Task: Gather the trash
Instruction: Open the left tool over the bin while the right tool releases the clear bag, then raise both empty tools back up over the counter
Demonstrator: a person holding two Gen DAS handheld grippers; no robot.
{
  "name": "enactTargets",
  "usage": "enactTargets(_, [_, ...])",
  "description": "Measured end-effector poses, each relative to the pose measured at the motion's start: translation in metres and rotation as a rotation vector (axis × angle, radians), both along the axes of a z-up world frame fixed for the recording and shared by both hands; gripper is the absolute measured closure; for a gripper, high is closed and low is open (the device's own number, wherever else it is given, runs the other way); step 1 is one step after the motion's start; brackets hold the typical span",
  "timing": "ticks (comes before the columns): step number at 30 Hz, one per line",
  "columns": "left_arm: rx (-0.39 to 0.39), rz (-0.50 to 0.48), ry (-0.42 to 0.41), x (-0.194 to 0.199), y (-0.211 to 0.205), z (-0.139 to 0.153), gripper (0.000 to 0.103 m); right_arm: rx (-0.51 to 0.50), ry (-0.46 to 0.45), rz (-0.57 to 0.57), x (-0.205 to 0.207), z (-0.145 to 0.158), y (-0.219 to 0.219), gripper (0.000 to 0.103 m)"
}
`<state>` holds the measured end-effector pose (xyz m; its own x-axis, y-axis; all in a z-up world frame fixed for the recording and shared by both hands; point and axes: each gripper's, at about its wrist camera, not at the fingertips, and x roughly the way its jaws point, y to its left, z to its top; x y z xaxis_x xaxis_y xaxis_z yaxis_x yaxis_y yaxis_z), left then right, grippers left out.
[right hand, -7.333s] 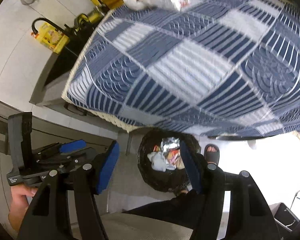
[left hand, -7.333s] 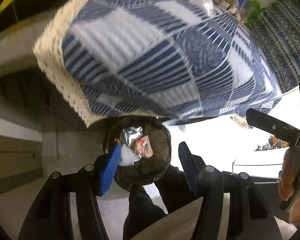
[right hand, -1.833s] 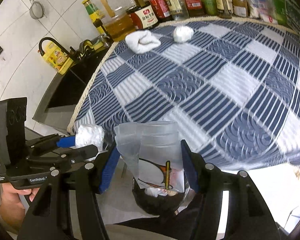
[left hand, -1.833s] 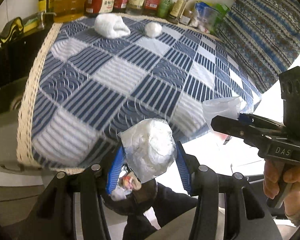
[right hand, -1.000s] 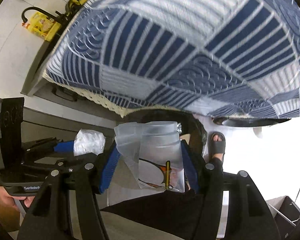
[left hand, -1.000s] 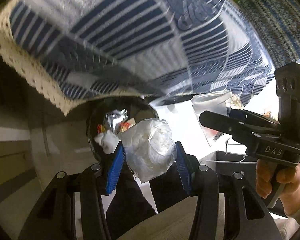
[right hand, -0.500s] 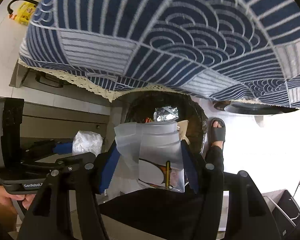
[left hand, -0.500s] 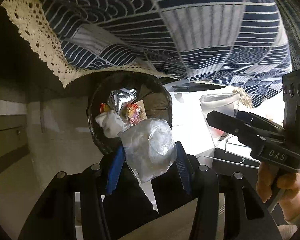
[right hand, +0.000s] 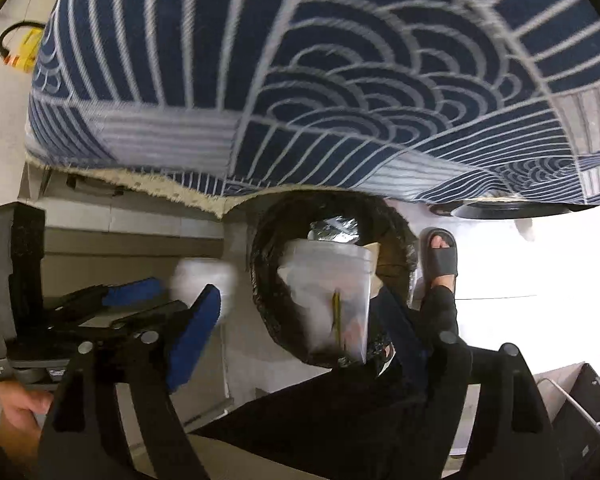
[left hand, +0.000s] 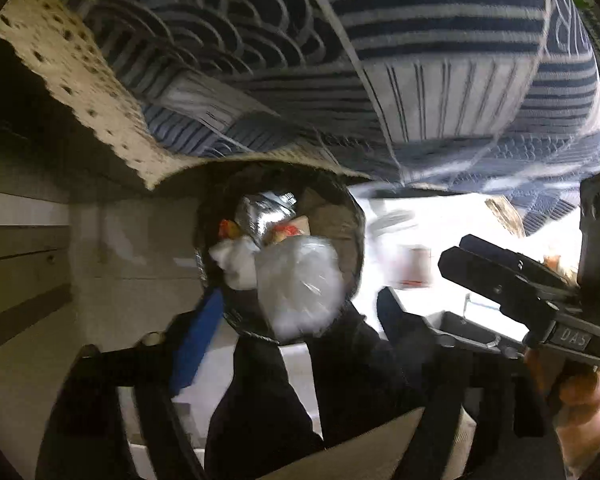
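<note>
A black-lined trash bin point(left hand: 352, 216) stands on the floor under the table edge, with foil and wrappers inside. My left gripper point(left hand: 298, 312) hangs over it, its jaws opening. A white wad wrapped in clear plastic point(left hand: 300, 292) is loose between the pads, touching neither. In the right wrist view, my right gripper point(right hand: 300, 304) is also above the bin point(right hand: 264, 280), its jaws opening. A clear plastic bag point(right hand: 328, 292) sits blurred and free between its fingers. Each gripper shows in the other's view: the right gripper point(left hand: 456, 256) and the left gripper point(right hand: 156, 292).
The blue and white tablecloth point(left hand: 420, 60) with its lace hem overhangs the bin. A person's dark trouser legs point(left hand: 268, 400) and a sandalled foot point(right hand: 440, 256) stand close to the bin. Cabinet fronts point(left hand: 20, 248) lie left; a dark crate point(right hand: 580, 408) sits at the lower right.
Both grippers were shut on their trash and have spread their jaws. The wad and the clear bag have slipped free over the bin. Both hands have sunk a little.
</note>
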<state>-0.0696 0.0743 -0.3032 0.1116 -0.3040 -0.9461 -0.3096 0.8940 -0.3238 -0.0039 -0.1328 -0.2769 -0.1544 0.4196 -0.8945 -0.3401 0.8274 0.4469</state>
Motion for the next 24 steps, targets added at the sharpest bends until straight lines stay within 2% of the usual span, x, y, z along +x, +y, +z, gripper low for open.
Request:
enactTargets(14, [-0.012,0.011,-0.008,0.002,0.005,0.007,0.025,-0.008,-0.016,-0.032,0.004,0.009,-0.012,0.022])
enactTargets(24, [0.009,-0.009,-0.114,0.000,0.004,0.050,0.025,-0.025,-0.086,-0.017,-0.001,0.047,-0.011,0.021])
